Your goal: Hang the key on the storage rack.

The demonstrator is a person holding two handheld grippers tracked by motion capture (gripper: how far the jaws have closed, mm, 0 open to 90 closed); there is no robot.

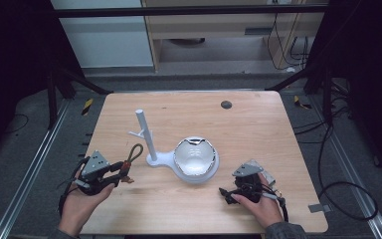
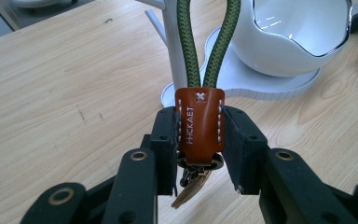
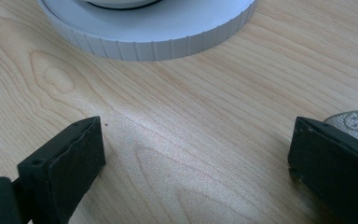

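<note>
A key fob with a green rope loop (image 1: pixel 136 152) and a brown leather tab (image 2: pixel 199 122) is clamped in my left gripper (image 1: pixel 124 172), which is shut on the tab. In the left gripper view the gripper (image 2: pixel 199 137) presses the tab from both sides, the rope (image 2: pixel 189 42) rises upward and keys (image 2: pixel 192 185) hang below. Just beyond the loop stands a white stand with a hooked post (image 1: pixel 145 133) and a white bowl (image 1: pixel 194 157) on its round base. Near the front right, my right gripper (image 1: pixel 226 195) lies low over the table, open and holding nothing (image 3: pixel 196 158).
The wooden table (image 1: pixel 258 134) has a small dark round mark (image 1: pixel 226 104) at the back. The stand's ribbed base rim (image 3: pixel 154 39) lies just ahead of the right jaws. A grey disc (image 3: pixel 354 120) peeks from behind the right jaw. Black frame legs flank the table's rear corners.
</note>
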